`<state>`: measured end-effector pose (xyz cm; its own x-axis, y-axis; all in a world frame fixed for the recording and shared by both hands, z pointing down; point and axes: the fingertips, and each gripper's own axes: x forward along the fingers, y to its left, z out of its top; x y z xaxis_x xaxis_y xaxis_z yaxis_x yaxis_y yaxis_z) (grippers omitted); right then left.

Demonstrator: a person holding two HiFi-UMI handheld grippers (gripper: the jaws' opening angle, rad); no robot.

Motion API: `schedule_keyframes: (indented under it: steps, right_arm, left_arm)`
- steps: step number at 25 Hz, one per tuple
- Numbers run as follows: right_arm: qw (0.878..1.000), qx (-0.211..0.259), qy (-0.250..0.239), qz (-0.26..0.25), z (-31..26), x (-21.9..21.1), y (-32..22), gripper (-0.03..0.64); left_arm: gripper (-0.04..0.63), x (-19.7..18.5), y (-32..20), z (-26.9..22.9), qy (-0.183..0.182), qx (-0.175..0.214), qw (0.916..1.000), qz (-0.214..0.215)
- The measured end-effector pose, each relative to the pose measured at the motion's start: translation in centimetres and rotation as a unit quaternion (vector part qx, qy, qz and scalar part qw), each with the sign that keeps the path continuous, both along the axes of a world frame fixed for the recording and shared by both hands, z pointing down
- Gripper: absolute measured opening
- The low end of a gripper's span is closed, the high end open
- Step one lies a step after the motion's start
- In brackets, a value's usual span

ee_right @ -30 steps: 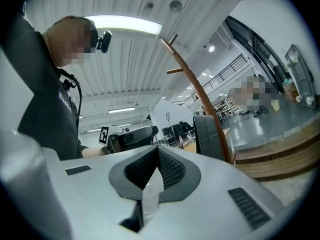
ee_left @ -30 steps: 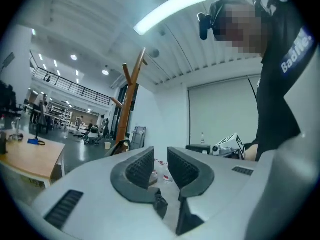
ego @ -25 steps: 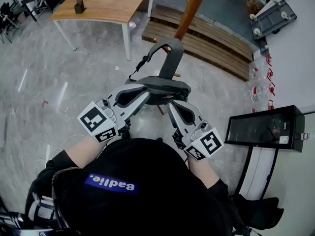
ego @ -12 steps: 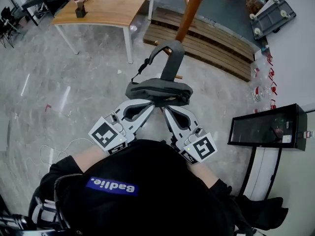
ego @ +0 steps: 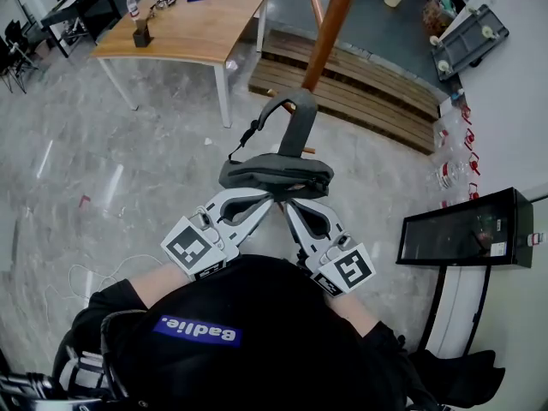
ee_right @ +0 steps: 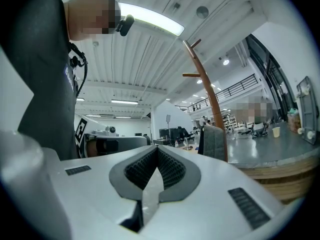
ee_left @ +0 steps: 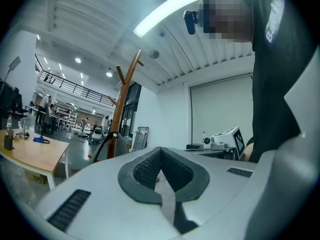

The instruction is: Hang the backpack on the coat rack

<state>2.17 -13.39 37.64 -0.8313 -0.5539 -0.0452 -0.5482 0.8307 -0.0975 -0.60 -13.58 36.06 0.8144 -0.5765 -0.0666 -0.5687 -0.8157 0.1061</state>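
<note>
The grey backpack (ego: 276, 174) hangs by its top strap (ego: 291, 118) at a peg of the brown wooden coat rack (ego: 330, 28). My left gripper (ego: 267, 197) and right gripper (ego: 287, 205) point at its near edge, side by side, tips close together. Both are shut with nothing between the pads. In the left gripper view the shut gripper (ee_left: 160, 159) faces the rack pole (ee_left: 122, 104) and a dark strap (ee_left: 105, 144). The right gripper (ee_right: 156, 159) is likewise empty in its own view. Ahead of it the backpack (ee_right: 212, 141) hangs beside the pole (ee_right: 207, 91), apart from the jaws.
A wooden table (ego: 184, 15) with small items stands at the far left. A low wooden platform (ego: 360, 84) lies behind the rack's foot. At the right are a black glass-fronted cabinet (ego: 467, 229) and a wheeled dolly (ego: 467, 37). The floor is grey stone.
Both grippers have drawn back from the backpack's sides to its near edge, and their tips have come closer together. The backpack stays hanging at the rack.
</note>
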Motion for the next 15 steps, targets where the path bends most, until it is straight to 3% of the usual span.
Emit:
schedule_keyframes:
  steps: [15]
  right_arm:
    - [1.0, -0.009, 0.001, -0.012, 0.08, -0.34, -0.44, 0.006]
  left_arm:
    - [0.009, 0.23, -0.22, 0.06, -0.014, 0.003, 0.9999, 0.006]
